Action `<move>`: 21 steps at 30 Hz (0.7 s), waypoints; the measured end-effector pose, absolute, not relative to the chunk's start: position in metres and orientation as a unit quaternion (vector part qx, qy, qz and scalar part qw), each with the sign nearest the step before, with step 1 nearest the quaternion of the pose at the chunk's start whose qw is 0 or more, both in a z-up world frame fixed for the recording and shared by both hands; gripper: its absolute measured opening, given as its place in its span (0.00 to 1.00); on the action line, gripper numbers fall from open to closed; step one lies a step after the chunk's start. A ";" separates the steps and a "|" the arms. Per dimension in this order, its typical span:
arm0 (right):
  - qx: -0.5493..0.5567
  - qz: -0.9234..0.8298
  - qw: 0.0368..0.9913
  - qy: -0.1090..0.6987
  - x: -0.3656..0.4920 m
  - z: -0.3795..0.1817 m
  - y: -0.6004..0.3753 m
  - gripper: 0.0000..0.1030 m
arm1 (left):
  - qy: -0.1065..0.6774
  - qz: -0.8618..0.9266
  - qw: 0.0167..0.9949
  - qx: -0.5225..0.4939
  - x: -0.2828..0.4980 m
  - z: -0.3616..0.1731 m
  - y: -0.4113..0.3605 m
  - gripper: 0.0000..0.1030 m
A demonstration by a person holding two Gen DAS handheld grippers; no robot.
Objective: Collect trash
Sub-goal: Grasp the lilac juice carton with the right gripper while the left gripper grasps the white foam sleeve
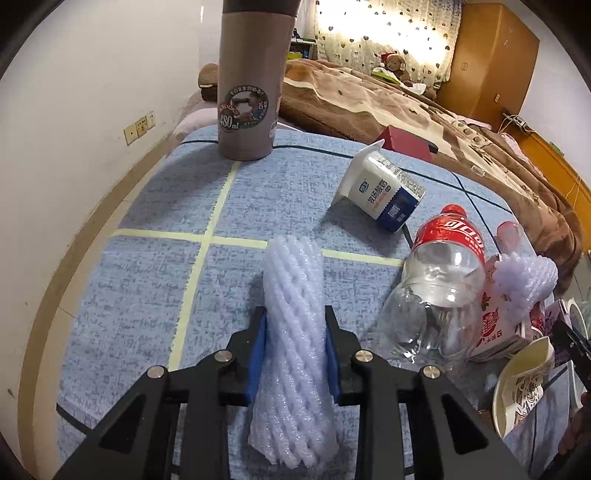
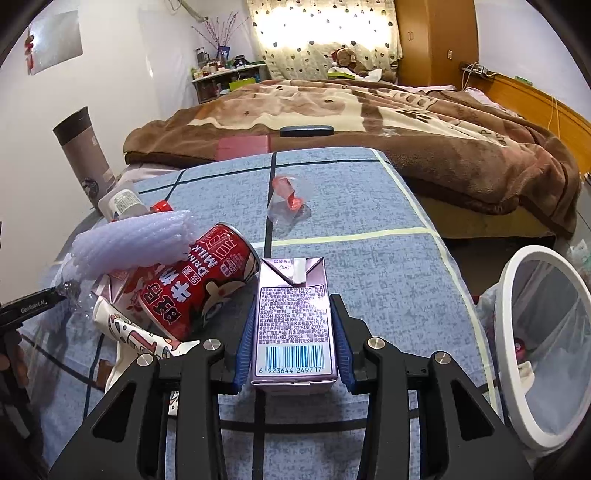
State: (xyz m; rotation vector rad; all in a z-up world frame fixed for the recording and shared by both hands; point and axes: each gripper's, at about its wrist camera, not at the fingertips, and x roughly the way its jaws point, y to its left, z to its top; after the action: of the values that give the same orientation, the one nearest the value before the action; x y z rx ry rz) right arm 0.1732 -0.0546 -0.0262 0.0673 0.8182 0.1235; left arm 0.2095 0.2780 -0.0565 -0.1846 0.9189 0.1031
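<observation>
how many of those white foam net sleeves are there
2. One foam net sleeve lies on the blue table cover between the jaws of the left gripper. The second foam sleeve sits atop the trash pile, over the red milk can. More may be hidden underneath.

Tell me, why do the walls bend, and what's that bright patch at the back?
Left wrist view: the fisheye lens bows the wall and blue mat, and corners go black; the backlit curtain is blown out. Right wrist view: same curtain glare, while the milk carton barcode stays sharp.
</observation>
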 end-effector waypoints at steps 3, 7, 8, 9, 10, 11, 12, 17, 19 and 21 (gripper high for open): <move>0.037 0.064 0.916 0.395 0.171 -0.027 -0.057 0.38 | 0.434 0.046 0.895 -0.091 0.202 -0.051 0.275 0.28; 0.047 0.072 0.918 0.388 0.168 -0.024 -0.062 0.38 | 0.421 0.045 0.901 -0.096 0.190 -0.042 0.271 0.28; 0.048 0.073 0.918 0.387 0.167 -0.023 -0.063 0.38 | 0.418 0.041 0.902 -0.099 0.187 -0.039 0.269 0.28; 0.050 0.075 0.919 0.384 0.166 -0.022 -0.064 0.38 | 0.415 0.039 0.903 -0.100 0.184 -0.037 0.267 0.28; 0.051 0.076 0.920 0.382 0.165 -0.021 -0.065 0.38 | 0.413 0.038 0.905 -0.099 0.182 -0.034 0.265 0.28; 0.052 0.077 0.920 0.381 0.164 -0.020 -0.066 0.38 | 0.409 0.035 0.906 -0.098 0.178 -0.031 0.262 0.28; 0.054 0.077 0.920 0.380 0.164 -0.020 -0.067 0.38 | 0.406 0.033 0.908 -0.099 0.175 -0.028 0.259 0.28; 0.064 0.083 0.922 0.373 0.158 -0.015 -0.076 0.38 | 0.393 0.023 0.914 -0.100 0.161 -0.015 0.243 0.28; 0.066 0.086 0.924 0.367 0.156 -0.011 -0.078 0.38 | 0.389 0.017 0.916 -0.100 0.157 -0.010 0.236 0.28; 0.066 0.088 0.925 0.364 0.154 -0.008 -0.081 0.38 | 0.380 0.008 0.919 -0.101 0.153 -0.003 0.228 0.28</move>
State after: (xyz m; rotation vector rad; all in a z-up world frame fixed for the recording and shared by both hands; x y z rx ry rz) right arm 0.1539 -0.0806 -0.0081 0.1346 0.7462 0.1810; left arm 0.1530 0.2280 -0.0029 -0.2069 0.7812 0.0173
